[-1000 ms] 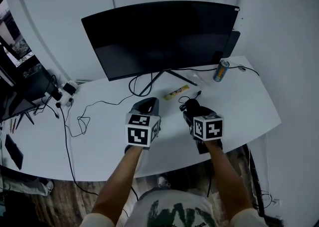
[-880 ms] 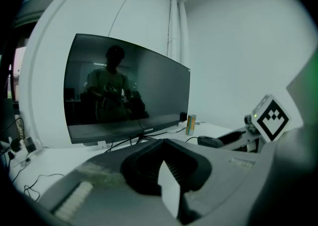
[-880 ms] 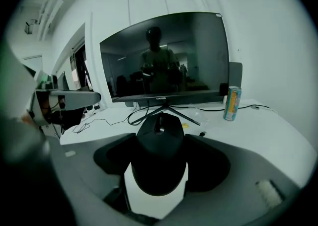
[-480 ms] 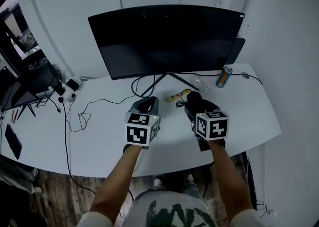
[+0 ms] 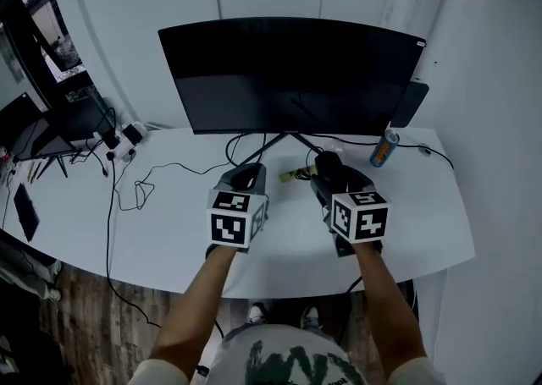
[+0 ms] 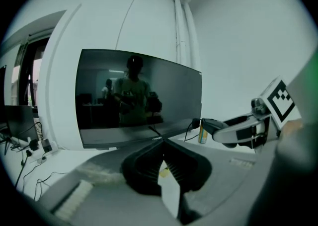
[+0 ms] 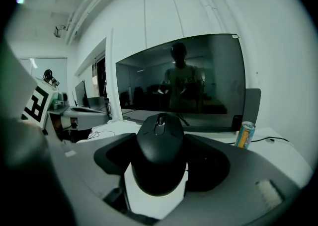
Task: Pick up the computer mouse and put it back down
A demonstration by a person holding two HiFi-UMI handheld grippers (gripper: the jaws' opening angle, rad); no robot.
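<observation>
The black computer mouse (image 7: 160, 154) with a scroll wheel sits between the pads of my right gripper (image 7: 161, 163), which is shut on it and holds it lifted clear of the white desk (image 5: 169, 231). In the head view that right gripper (image 5: 329, 173) is at centre right with the mouse (image 5: 328, 163) at its tip, in front of the monitor stand. My left gripper (image 5: 244, 178) hovers to its left over the desk. In the left gripper view its jaws (image 6: 163, 163) meet at the tips with nothing between them.
A wide curved black monitor (image 5: 292, 74) stands at the back of the desk. A drink can (image 5: 384, 148) is at the back right, a small yellow item (image 5: 296, 174) lies near the stand, and loose cables (image 5: 135, 193) trail at the left.
My right gripper has risen with the mouse, which now shows against the monitor stand rather than the desk. The left gripper has stayed nearly still.
</observation>
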